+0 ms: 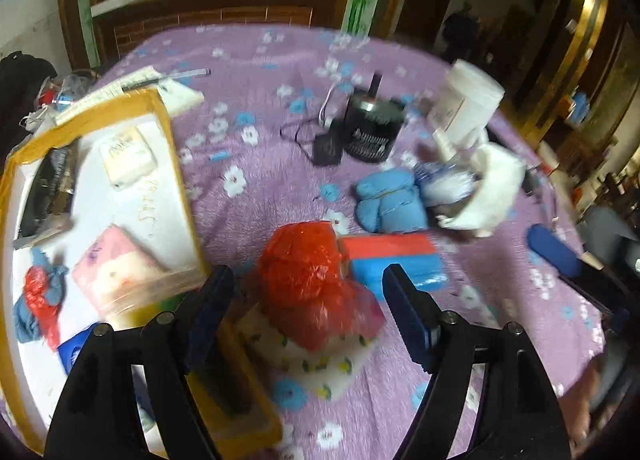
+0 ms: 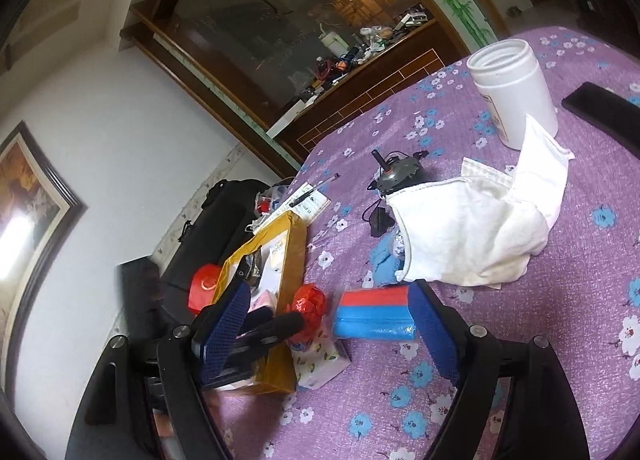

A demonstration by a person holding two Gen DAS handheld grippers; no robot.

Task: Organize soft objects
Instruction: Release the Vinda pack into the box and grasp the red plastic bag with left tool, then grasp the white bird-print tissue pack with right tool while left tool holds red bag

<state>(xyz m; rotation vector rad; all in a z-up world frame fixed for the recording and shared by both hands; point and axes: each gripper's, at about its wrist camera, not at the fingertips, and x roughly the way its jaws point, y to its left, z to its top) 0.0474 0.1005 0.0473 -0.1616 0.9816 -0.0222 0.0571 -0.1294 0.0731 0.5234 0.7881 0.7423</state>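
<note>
My left gripper (image 1: pixel 308 300) is open, its blue pads on either side of a crinkled red plastic bundle (image 1: pixel 308 272) without pressing it. The bundle rests on a white floral pack (image 1: pixel 320 360) on the purple flowered bedspread (image 1: pixel 260 188). Beside it lies a red-and-blue block (image 1: pixel 396 260), which also shows between the open fingers of my right gripper (image 2: pixel 330 324). A rolled blue cloth (image 1: pixel 388 200) and a crumpled white cloth (image 2: pixel 480 236) lie further back. A yellow-rimmed box (image 1: pixel 176 164) to the left holds a pink-and-white soft pack (image 1: pixel 120 268), a white pack (image 1: pixel 128 156) and a red-and-blue bundle (image 1: pixel 40 296).
A black motor (image 1: pixel 372 128) with a cable and a white open jar (image 2: pixel 516 88) stand mid-bed. Papers and pens (image 1: pixel 132 80) lie behind the box. A dark flat object (image 2: pixel 604 108) sits at the right edge. A wooden counter (image 1: pixel 216 8) is beyond.
</note>
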